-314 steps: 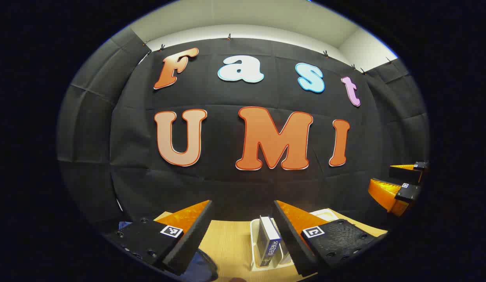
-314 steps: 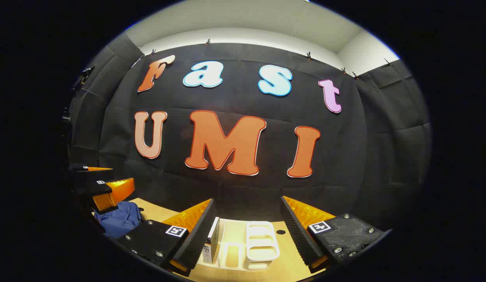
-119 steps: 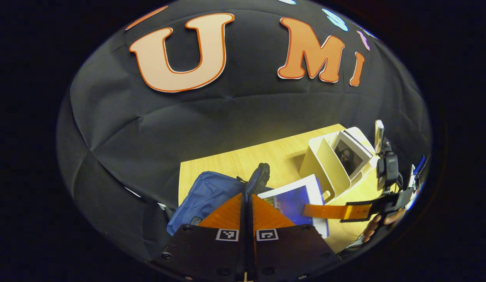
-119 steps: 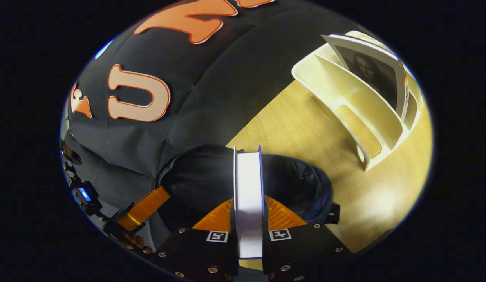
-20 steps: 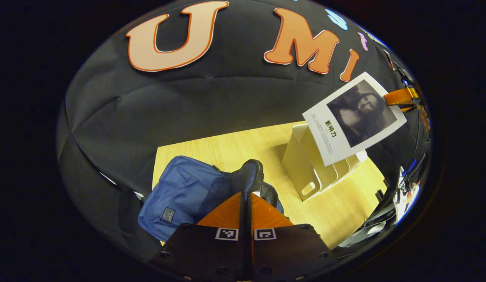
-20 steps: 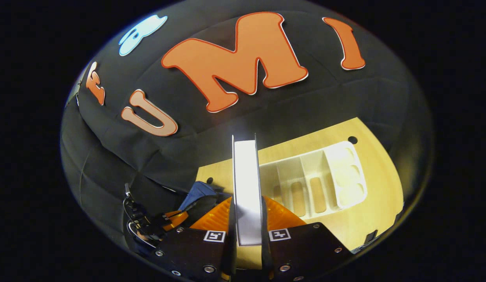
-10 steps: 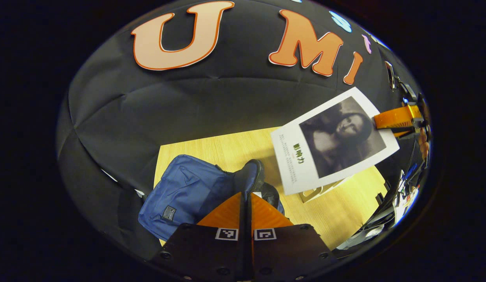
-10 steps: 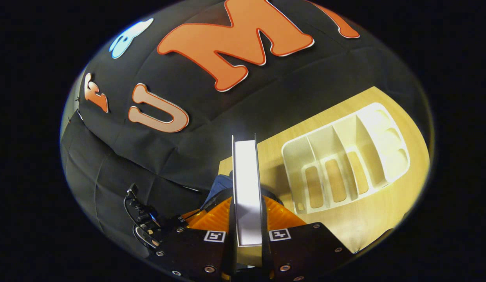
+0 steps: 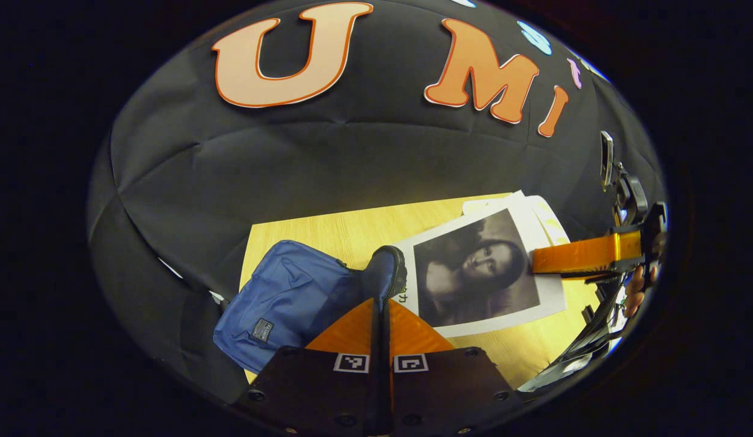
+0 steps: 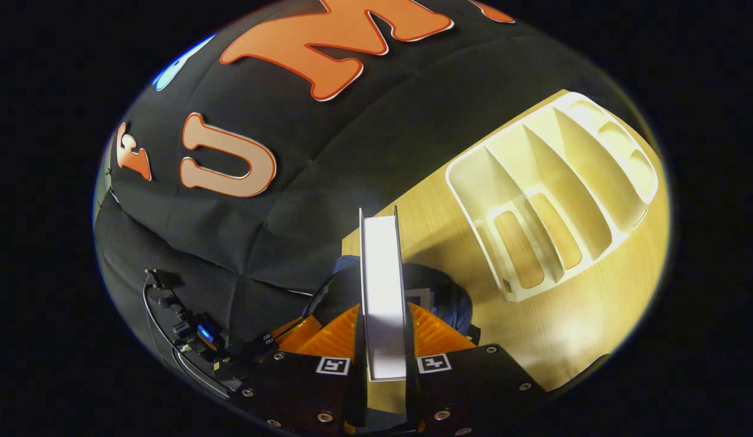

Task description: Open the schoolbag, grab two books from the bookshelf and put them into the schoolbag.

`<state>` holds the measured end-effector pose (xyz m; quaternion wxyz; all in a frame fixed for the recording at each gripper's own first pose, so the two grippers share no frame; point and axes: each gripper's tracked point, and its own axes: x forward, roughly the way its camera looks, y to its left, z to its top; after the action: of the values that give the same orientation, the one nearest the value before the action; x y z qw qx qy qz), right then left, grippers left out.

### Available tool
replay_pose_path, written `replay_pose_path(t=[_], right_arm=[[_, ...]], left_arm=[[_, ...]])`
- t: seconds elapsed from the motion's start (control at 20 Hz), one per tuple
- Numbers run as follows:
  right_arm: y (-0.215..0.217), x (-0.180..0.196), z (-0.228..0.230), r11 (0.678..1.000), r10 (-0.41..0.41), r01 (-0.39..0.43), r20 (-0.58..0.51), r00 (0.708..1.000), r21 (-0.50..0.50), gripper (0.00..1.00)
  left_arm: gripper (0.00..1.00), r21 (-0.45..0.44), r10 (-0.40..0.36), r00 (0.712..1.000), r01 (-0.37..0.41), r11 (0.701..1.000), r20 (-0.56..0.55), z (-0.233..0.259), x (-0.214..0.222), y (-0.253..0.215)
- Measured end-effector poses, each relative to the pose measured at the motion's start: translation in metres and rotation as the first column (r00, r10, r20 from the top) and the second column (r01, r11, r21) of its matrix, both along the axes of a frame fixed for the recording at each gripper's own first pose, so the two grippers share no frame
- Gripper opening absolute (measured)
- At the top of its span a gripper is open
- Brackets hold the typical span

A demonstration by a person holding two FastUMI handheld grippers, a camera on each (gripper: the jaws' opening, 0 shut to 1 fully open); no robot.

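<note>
second book over the open bag

in the left gripper view the left gripper [image 9: 381,303] has its two fingers pressed together on the dark rim of the blue schoolbag [image 9: 285,297], pinching that edge and holding it raised off the rest of the bag. the bag lies on the wooden table [image 9: 327,230] near the black cloth wall, its blue front panel off to the left of the fingers. just right of the lifted rim hangs a book [image 9: 479,273] with a white cover and a dark portrait on it; it is tilted, one corner close beside the bag's rim, and the right gripper [image 9: 585,258] clamps its far edge, with fingertips of a hand showing behind

in the right gripper view the right gripper [image 10: 383,328] is closed on the same book [image 10: 382,291], seen edge-on as a pale block of pages standing upright between both fingers. below and behind the book lies the dark opening of the schoolbag [image 10: 449,297], with something pale and flat showing inside it. the white bookshelf [image 10: 558,194] sits on the table [image 10: 570,315] to the right, well apart from the bag, its slots showing no books. the left gripper [image 10: 291,331] shows at lower left, by the bag's edge
</note>
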<state>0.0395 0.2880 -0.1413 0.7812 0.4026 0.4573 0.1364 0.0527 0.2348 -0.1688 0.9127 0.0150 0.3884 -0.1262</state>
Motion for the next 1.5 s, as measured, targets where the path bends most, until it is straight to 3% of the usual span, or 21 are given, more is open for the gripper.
replay_pose_path(t=[0.35,0.6,1.05,1.5], right_arm=[[0.029,-0.021,-0.035,1.000,-0.012,0.013,-0.075,0.997,0.016,0.25],[0.075,-0.029,-0.055,1.000,0.004,-0.002,-0.094,0.996,0.025,0.25],[0.124,-0.021,-0.068,0.996,-0.017,0.024,-0.089,0.996,0.082,0.25],[0.166,-0.018,-0.108,0.993,0.050,-0.038,-0.111,0.993,0.108,0.27]], left_arm=[[0.01,-0.006,0.001,1.000,-0.001,1.000,0.009,0.003,0.001,-0.001],[0.01,-0.021,-0.013,1.000,0.013,1.000,0.003,0.004,-0.003,-0.008],[0.01,-0.049,-0.088,0.996,0.089,0.995,0.005,0.011,-0.016,-0.031],[0.01,-0.010,-0.156,0.988,0.156,0.988,-0.004,0.005,-0.012,-0.046]])
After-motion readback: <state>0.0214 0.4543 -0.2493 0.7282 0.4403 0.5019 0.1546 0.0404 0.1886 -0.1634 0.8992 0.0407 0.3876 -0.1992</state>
